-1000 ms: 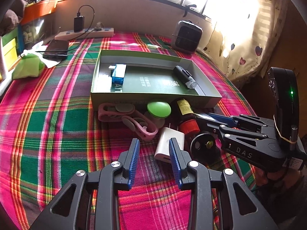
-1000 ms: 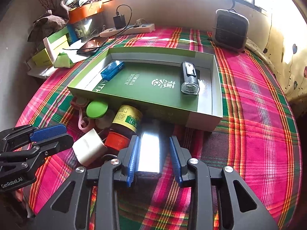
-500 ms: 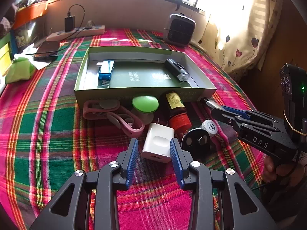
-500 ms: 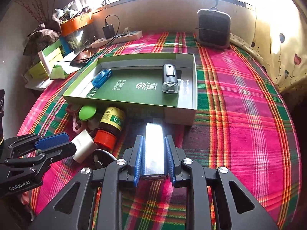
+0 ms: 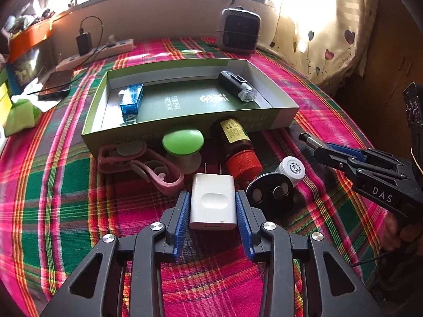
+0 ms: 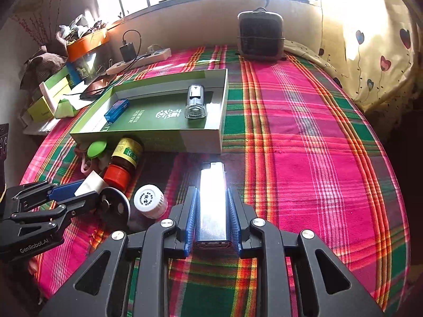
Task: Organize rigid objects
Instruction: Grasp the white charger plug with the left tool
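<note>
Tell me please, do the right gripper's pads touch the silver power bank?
Touching. The right wrist view shows both blue pads of the right gripper pressed flat against the long sides of the silver power bank, with no gap on either side.

Bottle [image 5: 236,145] lies just before the box [image 5: 280,117].
</note>
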### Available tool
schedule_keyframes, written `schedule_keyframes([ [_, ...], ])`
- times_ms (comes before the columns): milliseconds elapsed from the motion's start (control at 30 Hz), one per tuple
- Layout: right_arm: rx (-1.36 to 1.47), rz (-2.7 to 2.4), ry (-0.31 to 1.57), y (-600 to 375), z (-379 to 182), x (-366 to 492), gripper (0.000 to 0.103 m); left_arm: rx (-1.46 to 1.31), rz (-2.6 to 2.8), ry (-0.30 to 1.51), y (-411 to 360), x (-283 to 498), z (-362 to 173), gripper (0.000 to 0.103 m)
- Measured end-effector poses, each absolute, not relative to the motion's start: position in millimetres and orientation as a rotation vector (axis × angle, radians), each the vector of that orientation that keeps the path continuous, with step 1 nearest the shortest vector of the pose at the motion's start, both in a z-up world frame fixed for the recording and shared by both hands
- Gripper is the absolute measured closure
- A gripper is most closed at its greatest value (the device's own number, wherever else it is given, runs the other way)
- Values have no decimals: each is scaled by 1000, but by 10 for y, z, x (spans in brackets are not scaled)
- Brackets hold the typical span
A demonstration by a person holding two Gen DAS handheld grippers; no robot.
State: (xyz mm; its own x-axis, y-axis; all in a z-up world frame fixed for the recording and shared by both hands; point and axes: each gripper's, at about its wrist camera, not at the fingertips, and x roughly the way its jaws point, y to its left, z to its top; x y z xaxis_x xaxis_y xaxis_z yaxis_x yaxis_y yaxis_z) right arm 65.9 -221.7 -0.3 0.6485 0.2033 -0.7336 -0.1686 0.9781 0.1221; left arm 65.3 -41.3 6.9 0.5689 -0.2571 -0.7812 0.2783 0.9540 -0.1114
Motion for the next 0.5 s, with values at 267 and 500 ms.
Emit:
schedule_keyframes([
  [267, 49, 195, 839, -2293, -42, 634, 79, 69, -281, 892, -474, 655, 57, 69],
  [500, 56, 206, 839, -2313, -62, 621, 79, 63, -268, 881, -469, 645, 57, 69],
])
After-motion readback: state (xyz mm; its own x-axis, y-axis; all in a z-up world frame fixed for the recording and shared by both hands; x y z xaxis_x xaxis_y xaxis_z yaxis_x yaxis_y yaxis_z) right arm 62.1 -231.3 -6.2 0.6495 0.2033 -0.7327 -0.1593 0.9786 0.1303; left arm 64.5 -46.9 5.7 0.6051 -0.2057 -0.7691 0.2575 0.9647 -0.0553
